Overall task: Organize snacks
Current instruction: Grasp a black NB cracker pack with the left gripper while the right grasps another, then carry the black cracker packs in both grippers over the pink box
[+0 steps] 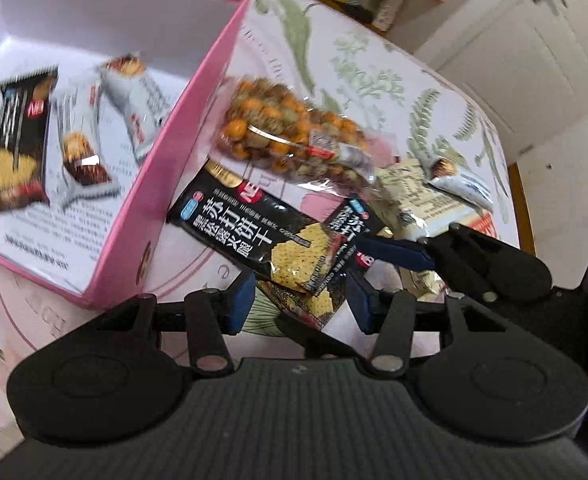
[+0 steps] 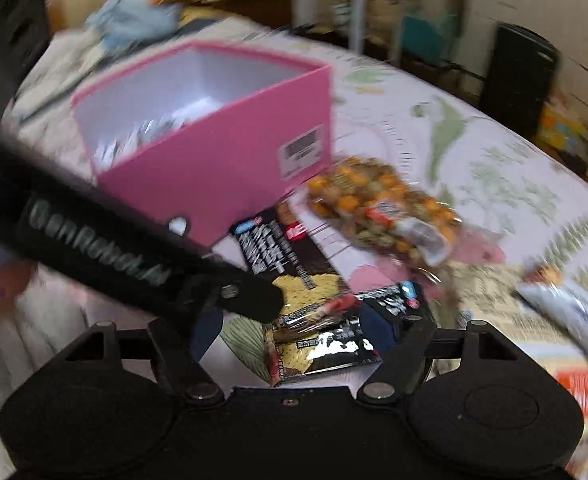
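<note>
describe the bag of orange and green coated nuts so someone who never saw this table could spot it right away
Start at the pink box on the leaf-patterned tablecloth. Just outside its near corner lies a clear bag of nuts, beside the black cracker packets. Unlike those printed wrappers, it is see-through and full of round orange and green balls.

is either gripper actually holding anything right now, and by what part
Nothing clearly held. The left gripper straddles the bottom end of the black cracker packet; whether its pads press cannot be told. The right gripper stands open.
</note>
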### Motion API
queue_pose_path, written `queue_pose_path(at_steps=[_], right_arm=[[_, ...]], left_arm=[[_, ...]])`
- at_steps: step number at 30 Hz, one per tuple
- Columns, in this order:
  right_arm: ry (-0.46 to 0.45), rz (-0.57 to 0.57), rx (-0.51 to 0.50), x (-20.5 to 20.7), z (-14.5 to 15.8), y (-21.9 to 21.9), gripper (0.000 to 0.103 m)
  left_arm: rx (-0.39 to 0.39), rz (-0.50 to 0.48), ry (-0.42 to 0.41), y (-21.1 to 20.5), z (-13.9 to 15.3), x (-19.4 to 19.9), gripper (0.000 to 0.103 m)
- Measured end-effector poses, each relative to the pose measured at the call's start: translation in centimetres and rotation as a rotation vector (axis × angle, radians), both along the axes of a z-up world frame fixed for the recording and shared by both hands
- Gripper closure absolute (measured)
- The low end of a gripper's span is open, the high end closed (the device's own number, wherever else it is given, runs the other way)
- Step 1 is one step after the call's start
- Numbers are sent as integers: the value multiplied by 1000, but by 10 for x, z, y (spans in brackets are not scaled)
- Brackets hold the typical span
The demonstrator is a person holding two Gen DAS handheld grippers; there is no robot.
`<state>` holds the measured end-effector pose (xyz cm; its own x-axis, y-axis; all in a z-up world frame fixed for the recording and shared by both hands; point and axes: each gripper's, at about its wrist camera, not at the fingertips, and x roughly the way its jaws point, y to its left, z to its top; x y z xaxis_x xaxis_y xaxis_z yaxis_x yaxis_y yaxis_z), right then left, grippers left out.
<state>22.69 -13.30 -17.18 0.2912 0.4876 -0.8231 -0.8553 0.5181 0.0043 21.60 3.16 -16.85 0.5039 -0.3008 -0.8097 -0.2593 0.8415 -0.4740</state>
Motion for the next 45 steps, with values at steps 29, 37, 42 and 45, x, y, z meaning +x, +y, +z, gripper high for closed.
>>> queue_pose_path(at_steps=[29, 37, 42, 45], right_arm=[[162, -210, 77, -28, -15, -25, 46], [45, -199, 39, -42, -24, -2, 34], [2, -256, 45, -56, -28, -1, 43], [27, -304, 61, -61, -25, -1, 45]], left_arm=[[-82, 9, 49, -3, -37, -4, 54], [-104, -14, 78, -5, -45, -4, 63], [-64, -52, 92, -11, -39, -5, 67], [-14, -102, 90, -16, -32, -5, 67]])
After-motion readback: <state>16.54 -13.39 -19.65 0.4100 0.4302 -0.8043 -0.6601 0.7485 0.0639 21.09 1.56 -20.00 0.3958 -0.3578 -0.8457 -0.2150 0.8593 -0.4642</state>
